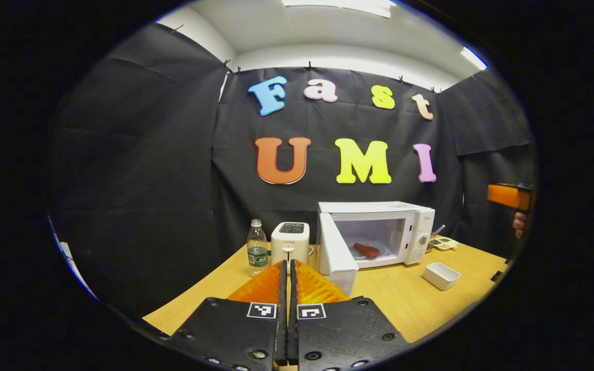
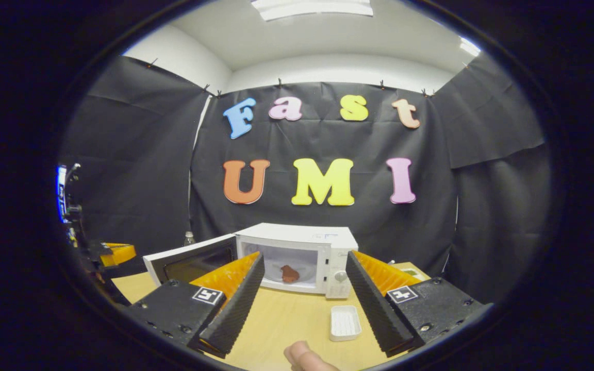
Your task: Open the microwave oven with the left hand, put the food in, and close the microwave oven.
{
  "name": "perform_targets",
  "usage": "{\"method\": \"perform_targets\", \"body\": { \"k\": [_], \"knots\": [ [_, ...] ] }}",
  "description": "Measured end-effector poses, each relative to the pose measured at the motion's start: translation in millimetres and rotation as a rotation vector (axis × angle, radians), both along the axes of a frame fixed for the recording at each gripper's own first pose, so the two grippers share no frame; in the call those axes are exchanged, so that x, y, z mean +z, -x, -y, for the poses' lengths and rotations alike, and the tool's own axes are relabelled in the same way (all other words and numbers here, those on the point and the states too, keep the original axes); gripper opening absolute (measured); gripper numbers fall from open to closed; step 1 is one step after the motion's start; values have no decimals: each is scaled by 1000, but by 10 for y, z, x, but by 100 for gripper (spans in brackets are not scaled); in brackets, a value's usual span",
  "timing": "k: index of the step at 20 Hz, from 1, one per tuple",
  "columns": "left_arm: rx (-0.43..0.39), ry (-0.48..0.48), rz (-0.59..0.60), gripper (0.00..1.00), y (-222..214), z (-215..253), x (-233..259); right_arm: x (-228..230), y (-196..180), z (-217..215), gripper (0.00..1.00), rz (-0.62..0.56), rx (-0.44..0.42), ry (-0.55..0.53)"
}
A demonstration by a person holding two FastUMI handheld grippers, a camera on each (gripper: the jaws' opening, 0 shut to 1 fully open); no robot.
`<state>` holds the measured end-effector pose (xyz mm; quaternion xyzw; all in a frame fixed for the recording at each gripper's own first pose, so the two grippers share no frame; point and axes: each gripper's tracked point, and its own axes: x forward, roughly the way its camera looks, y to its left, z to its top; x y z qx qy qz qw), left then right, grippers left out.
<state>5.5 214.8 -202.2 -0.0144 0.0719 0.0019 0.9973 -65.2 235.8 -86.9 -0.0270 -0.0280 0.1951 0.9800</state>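
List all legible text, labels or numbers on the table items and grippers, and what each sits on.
No text here can be read.
bottle label: too small to read.
microwave mark above its dials: blurred.
toaster top panel: too small to read.
left gripper and right gripper: square coded markers, patterns only, no words.

We are in a staged recording booth: black cloth walls (image 1: pixel 137 170) clipped under an office ceiling (image 1: pixel 328 36), with kitchen appliances set on a wooden counter (image 1: pixel 405 299).
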Motion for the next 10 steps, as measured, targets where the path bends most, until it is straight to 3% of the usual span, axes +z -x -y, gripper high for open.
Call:
{"method": "perform_targets", "body": {
  "k": [1, 2, 3, 4, 5, 6, 7, 8, 9, 10],
  "knots": [
    [-18, 14, 8, 0, -68, 8, -68, 42, 107, 95, 100, 4, 6, -3],
    [-22, 40, -14, 0, -123, -24, -212, 52, 186, 197, 100, 1, 13, -8],
    [-11, 57, -45, 0, -163, -64, -357, 94, 267, 298, 90, 1, 18, -18],
    [-7, 65, -54, 0, -181, -99, -471, 139, 345, 398, 90, 1, 20, -33],
    [-14, 70, -62, 0, -179, -86, -538, 192, 407, 478, 100, 4, 26, -49],
    [-14, 72, -71, 0, -161, -66, -584, 226, 453, 542, 90, 6, 27, -61],
    [-15, 68, -76, 16, -157, -55, -612, 255, 483, 612, 90, 11, 25, -64],
    [-22, 64, -81, 0, -145, -21, -648, 277, 502, 682, 90, 23, 21, -61],
    [-31, 63, -78, 0, -126, 22, -642, 285, 501, 753, 100, 29, 8, -51],
    [-42, 60, -74, 0, -128, 85, -622, 266, 489, 825, 89, 31, -11, -43]
  ]
}}
